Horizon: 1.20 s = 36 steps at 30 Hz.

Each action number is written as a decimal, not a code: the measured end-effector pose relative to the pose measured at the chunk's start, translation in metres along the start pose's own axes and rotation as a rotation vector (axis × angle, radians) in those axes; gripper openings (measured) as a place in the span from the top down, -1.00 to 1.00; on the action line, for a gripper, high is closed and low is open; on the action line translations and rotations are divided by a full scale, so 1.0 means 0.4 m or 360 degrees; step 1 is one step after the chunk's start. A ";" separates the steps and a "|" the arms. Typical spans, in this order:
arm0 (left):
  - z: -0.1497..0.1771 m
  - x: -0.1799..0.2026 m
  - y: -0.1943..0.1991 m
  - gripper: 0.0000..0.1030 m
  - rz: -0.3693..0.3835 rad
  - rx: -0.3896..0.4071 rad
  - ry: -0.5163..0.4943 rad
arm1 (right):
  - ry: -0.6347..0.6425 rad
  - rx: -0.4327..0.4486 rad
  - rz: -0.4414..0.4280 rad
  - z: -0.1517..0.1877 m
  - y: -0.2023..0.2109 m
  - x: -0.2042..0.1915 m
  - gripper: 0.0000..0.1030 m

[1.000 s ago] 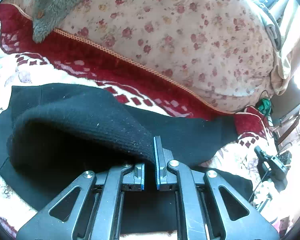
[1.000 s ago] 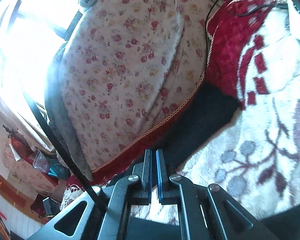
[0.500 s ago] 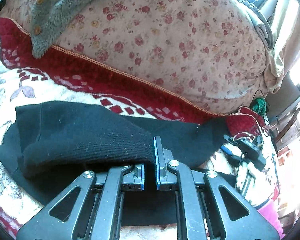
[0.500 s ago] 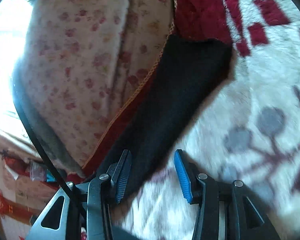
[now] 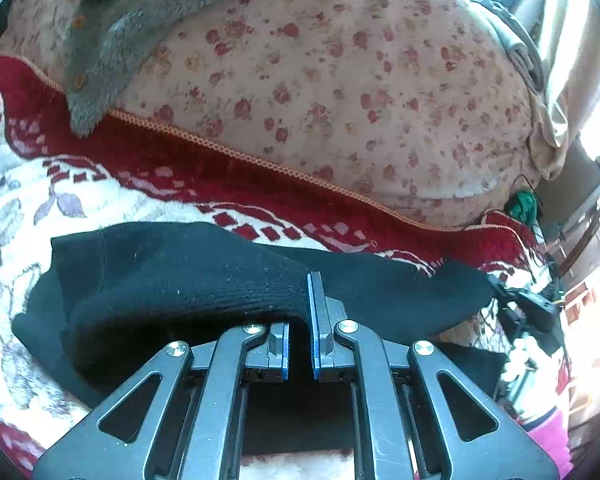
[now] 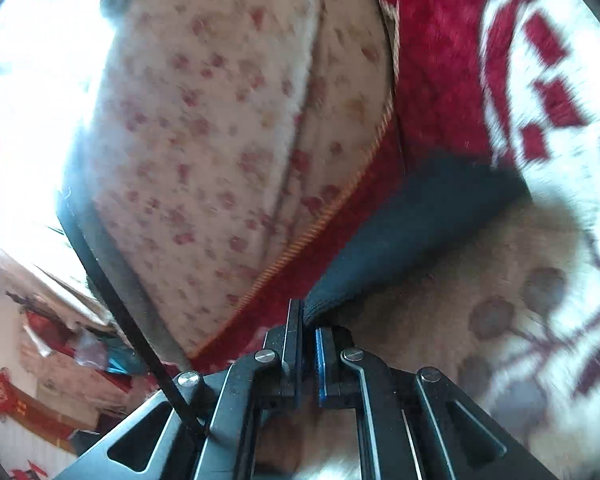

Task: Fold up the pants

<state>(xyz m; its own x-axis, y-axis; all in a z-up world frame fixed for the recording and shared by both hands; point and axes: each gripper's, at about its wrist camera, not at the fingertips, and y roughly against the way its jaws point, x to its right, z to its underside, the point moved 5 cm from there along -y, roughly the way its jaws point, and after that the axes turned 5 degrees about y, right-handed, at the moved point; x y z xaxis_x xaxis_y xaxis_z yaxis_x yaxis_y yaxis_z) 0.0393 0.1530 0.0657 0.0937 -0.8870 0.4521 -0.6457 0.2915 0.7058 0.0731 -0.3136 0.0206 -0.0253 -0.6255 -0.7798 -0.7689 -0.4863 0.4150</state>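
Black knit pants (image 5: 172, 280) lie across a red and white patterned blanket (image 5: 40, 192). My left gripper (image 5: 300, 320) is shut on a raised fold of the pants, and the cloth drapes over its left finger. In the right wrist view my right gripper (image 6: 306, 332) is shut on the edge of the pants (image 6: 412, 220), which stretch away up to the right above the blanket (image 6: 540, 320). The right gripper also shows at the right edge of the left wrist view (image 5: 532, 304).
A large floral cushion (image 5: 340, 92) rises behind the blanket, with a grey fleece garment (image 5: 112, 40) draped over its top left. A bright window (image 6: 28, 100) and room clutter (image 6: 40, 360) lie to the left in the right wrist view.
My right gripper opened around the pants edge half a second ago and has now shut on it. My left gripper kept its grip and lowered the fold toward the blanket.
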 end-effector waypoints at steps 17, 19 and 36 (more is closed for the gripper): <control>0.206 -0.077 -0.012 0.87 -0.0115 -0.0185 -0.0134 | 0.0136 -0.0009 0.0220 0.335 0.346 0.018 0.90; 0.205 -0.083 -0.004 0.87 -0.0108 -0.0169 -0.0108 | 0.0113 0.0067 0.0240 0.306 0.368 0.016 0.60; 0.213 -0.117 0.019 0.87 -0.0108 -0.0128 -0.0018 | -0.0292 0.0234 0.0207 0.281 0.466 0.127 0.91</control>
<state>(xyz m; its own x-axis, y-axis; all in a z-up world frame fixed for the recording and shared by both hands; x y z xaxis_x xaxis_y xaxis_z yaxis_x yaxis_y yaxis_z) -0.0348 0.1663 0.0034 0.1263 -0.9096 0.3959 -0.5751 0.2581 0.7763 -0.1433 -0.3674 0.0057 -0.2350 -0.5491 -0.8021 -0.8359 -0.3070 0.4550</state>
